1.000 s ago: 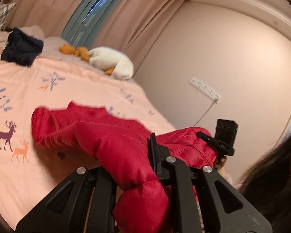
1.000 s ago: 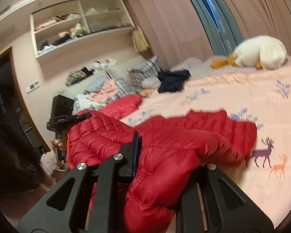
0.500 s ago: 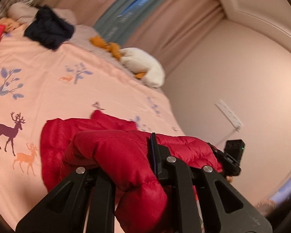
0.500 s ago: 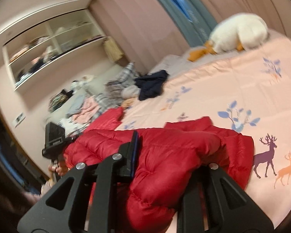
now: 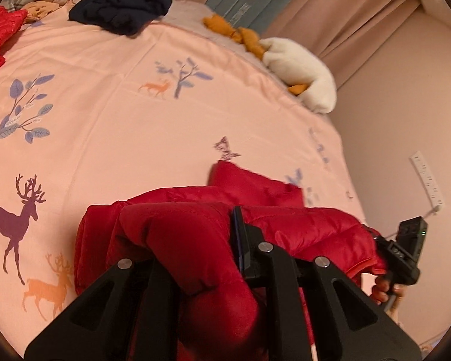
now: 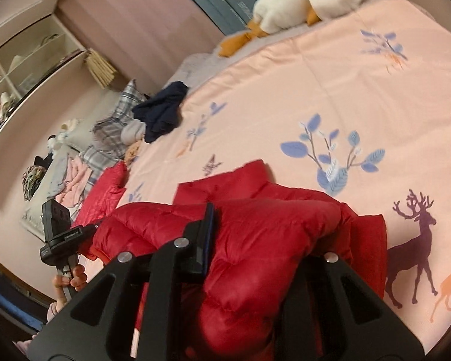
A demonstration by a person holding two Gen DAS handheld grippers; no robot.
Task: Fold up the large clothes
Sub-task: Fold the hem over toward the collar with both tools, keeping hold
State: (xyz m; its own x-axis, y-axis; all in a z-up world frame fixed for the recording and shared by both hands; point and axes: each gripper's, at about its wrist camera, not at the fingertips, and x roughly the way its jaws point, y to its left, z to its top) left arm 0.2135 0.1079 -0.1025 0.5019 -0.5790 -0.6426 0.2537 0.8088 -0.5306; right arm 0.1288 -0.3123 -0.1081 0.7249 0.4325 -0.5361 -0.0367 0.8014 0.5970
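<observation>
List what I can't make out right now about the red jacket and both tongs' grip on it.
- Left wrist view: red jacket wraps the left tongs, hiding the contact.
- Right wrist view: right tongs likewise buried.
- Both views: jacket's lower part cut off by the bottom edge; sleeves and zipper indistinguishable.

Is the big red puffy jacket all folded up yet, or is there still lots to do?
Not finished yet. Done: part of the red jacket already lies doubled on the pink bedspread. In hand: the left tool and right tool each pinch its puffy edge, carrying it over. Left: laying it flat, letting go, and folding the navy garment and the other red piece.
</observation>
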